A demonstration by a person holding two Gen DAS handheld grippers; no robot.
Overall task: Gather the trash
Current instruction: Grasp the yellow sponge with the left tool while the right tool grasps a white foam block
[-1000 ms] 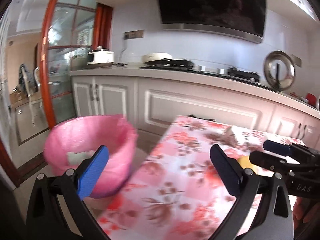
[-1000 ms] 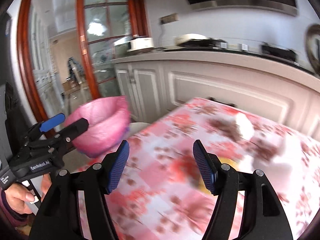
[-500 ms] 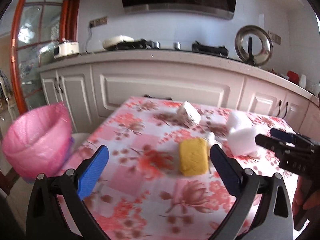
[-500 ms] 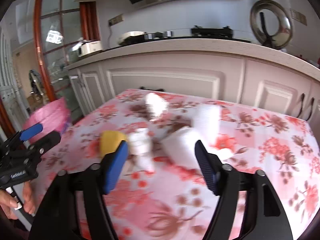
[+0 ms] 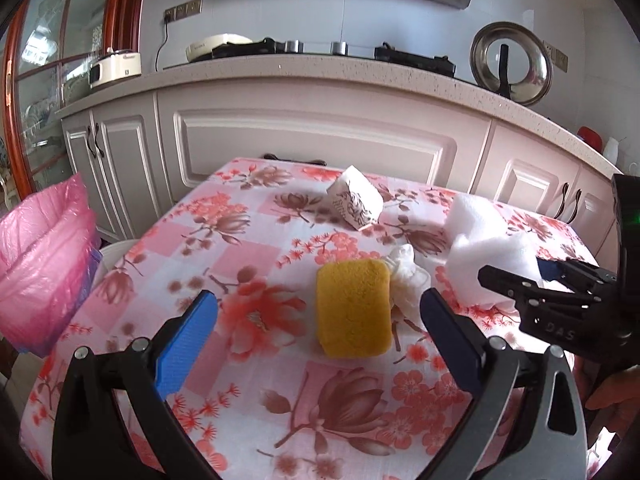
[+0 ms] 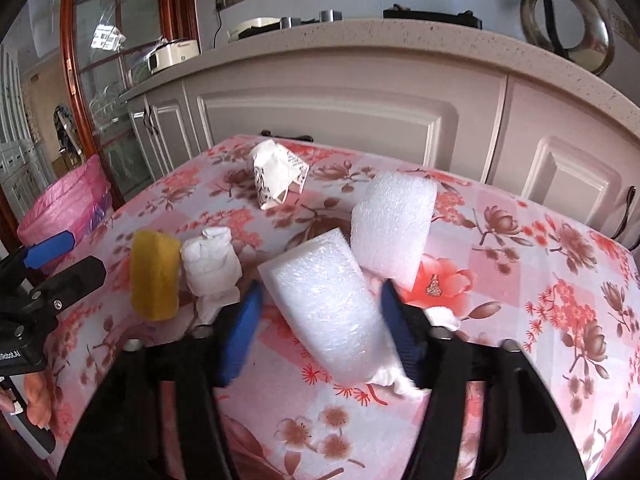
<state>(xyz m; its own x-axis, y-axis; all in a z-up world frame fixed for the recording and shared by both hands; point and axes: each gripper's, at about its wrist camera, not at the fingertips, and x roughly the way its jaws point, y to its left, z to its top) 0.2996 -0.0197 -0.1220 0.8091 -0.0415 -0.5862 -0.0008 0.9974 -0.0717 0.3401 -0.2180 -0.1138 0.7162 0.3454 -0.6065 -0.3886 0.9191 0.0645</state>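
Note:
On the floral tablecloth (image 5: 240, 240) lie a yellow sponge (image 5: 352, 308), a crumpled white tissue (image 5: 406, 280), a crushed printed carton (image 5: 354, 202) and two white foam blocks (image 5: 488, 256). My left gripper (image 5: 318, 304) is open just in front of the sponge, not touching it. My right gripper (image 6: 320, 292) straddles the nearer foam block (image 6: 328, 308). Its jaws are closing, with a small gap still visible at the left pad. The second foam block (image 6: 394, 226) leans behind it. The sponge (image 6: 154, 276) and tissue (image 6: 210, 266) lie to the left.
A bin with a pink liner (image 5: 40, 264) stands on the floor off the table's left edge. White kitchen cabinets (image 5: 312, 148) run close behind the table. A white tissue scrap (image 6: 400, 380) lies beside the nearer foam block. A hand (image 6: 36, 396) holds the left gripper.
Both views swung from the pink bin to the table and dropped lower toward the trash. The right jaws narrowed around the nearer foam block. The left jaws stayed wide.

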